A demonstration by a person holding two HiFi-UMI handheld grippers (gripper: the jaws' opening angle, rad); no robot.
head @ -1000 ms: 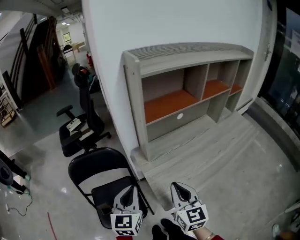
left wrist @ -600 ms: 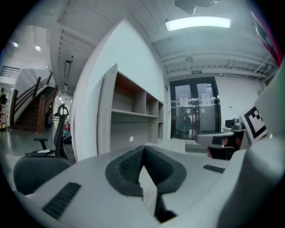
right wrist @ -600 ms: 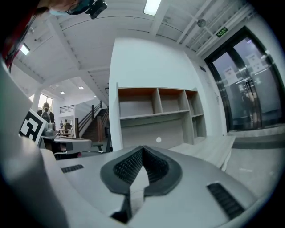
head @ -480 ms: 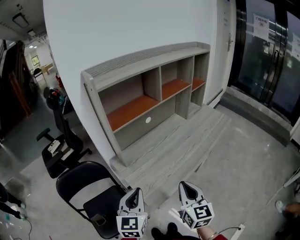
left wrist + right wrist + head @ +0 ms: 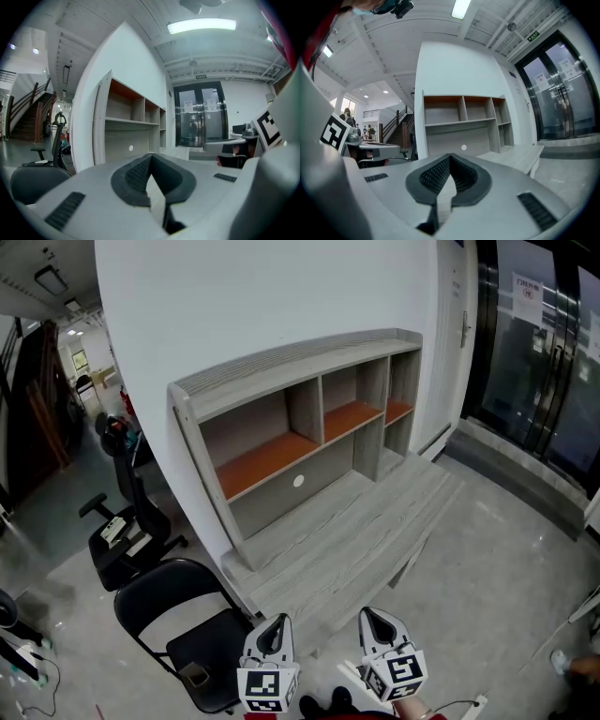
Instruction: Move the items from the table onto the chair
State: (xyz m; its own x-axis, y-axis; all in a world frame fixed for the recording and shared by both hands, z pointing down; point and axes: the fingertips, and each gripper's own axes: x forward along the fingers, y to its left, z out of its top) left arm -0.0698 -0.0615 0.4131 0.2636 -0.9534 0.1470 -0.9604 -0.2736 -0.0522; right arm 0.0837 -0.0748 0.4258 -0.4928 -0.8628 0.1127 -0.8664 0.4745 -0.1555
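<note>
A grey wooden desk (image 5: pixel 347 540) with an open-shelf hutch (image 5: pixel 300 418) stands against the white wall, and no loose item shows on its top. Left of it is a black folding chair (image 5: pixel 164 592) with a small tan object (image 5: pixel 194 675) on the seat. My left gripper (image 5: pixel 274 626) is at the bottom of the head view, over the gap between chair and desk, shut and holding nothing. My right gripper (image 5: pixel 372 618) is beside it near the desk's front edge, also shut and holding nothing. In the left gripper view the closed jaws (image 5: pixel 150 161) face the desk (image 5: pixel 180 152); in the right gripper view (image 5: pixel 450 161) likewise.
A black office chair (image 5: pixel 127 540) with papers on its seat stands further left, by a corridor. Glass doors (image 5: pixel 544 352) fill the right side. A white power strip (image 5: pixel 476 702) lies on the glossy floor at the bottom right. A shoe (image 5: pixel 574 667) shows at the far right edge.
The head view has swung to the right: the desk and folding chair shifted left and the glass doors came into sight. Both grippers stayed shut at the bottom of the view.
</note>
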